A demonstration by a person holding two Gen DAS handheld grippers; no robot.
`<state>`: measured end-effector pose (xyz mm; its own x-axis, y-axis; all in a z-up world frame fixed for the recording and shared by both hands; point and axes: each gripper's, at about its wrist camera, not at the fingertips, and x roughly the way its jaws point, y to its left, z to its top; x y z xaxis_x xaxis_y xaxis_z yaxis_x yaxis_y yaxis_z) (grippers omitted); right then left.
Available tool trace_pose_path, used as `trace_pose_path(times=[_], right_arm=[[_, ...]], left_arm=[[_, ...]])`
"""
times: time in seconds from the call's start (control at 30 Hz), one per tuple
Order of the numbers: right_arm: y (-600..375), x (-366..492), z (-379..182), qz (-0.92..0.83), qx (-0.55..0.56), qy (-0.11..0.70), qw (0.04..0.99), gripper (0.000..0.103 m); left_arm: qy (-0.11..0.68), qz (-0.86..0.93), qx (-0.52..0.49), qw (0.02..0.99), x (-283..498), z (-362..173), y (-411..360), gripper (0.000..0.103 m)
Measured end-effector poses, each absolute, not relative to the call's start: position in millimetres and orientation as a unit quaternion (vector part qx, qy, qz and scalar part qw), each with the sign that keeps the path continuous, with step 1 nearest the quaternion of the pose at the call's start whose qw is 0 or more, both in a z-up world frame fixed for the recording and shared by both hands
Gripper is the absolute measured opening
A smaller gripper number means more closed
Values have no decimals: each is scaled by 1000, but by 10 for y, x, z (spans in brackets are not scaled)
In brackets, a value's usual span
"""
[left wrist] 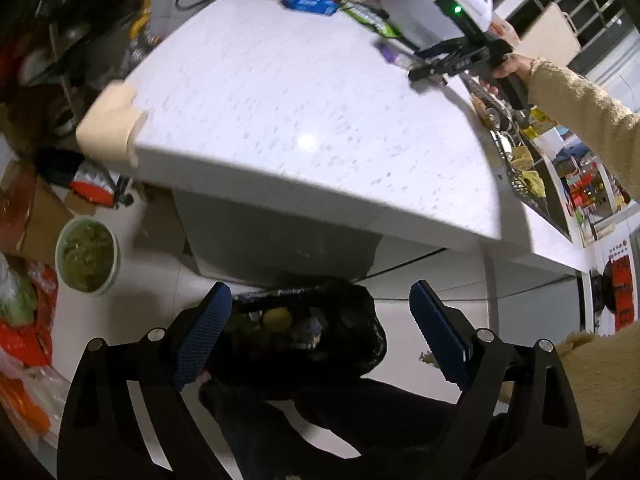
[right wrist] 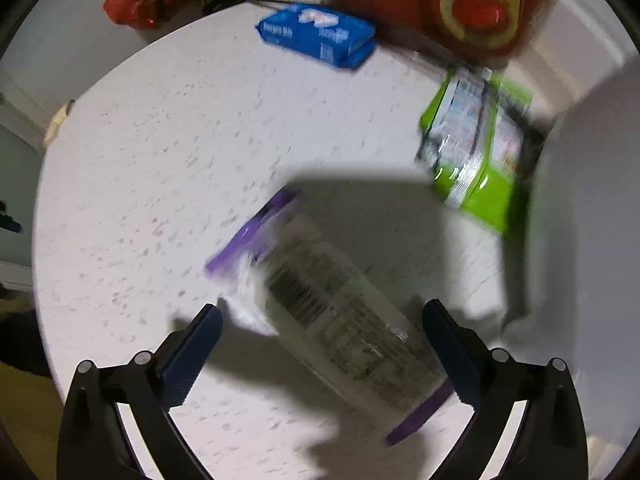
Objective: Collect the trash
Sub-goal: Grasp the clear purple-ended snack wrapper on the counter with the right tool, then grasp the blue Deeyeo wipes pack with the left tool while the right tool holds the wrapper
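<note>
While we are holding the right gripper (right wrist: pixel 322 344) spread wide over the purple-edged wrapper (right wrist: pixel 328 304), lower centre on the white table (right wrist: pixel 140 184), it may be skidding aside; blur hides contact. Our left gripper (left wrist: pixel 320 332), also spread and empty, is hanging above the trash bag (left wrist: pixel 360 340).

— What colours do you see?
— My fingers (right wrist: pixel 191 364) carry dark blue pads. The worktop (right wrist: pixel 160 168) is white with grey flecks; the wrapper (right wrist: pixel 340 316) is clear with purple ends.
— And further off?
— A blue pack (right wrist: pixel 316 36), a green pack (right wrist: pixel 476 152), a black bag (left wrist: pixel 344 320).
</note>
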<state>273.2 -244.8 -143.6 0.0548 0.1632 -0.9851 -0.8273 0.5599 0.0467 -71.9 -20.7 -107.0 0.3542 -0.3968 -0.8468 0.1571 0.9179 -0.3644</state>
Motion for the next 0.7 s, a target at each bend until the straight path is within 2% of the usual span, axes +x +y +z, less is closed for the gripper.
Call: trace_pose_path(times=[0.03,0.1,0.13,0.17,0.27,0.4,0.57,0.7], right_arm=[[-2463,2675,-1434,370,-289,581,665,97],[-2496,2634,-1373,362,-273,579,677,79],[-2553,2635,-1301,357,-244,578,692,49],[-2617,2634,-1300,357,-197,597,691,46],[-2644,2413,-1303,332,-214,579,713,44],[-2842,2299,-1172,285,-130,567,762,41],[-3135,1971,-918,288,0,536,793,41],[-3170,1696,-733,292,75,510,806,40]], left_arm=[[538,-171,-108,818,-706,-1035,-216,88],[528,-174,-103,825,-651,-956,-226,88],[523,-176,-100,828,-623,-922,-222,88],[518,-178,-96,831,-575,-886,-242,88],[507,-181,-84,839,-470,-819,-244,88],[489,-178,-60,852,-208,-690,-281,88],[451,-225,13,864,706,-471,-513,92],[477,-248,-7,843,1845,-552,-510,92]])
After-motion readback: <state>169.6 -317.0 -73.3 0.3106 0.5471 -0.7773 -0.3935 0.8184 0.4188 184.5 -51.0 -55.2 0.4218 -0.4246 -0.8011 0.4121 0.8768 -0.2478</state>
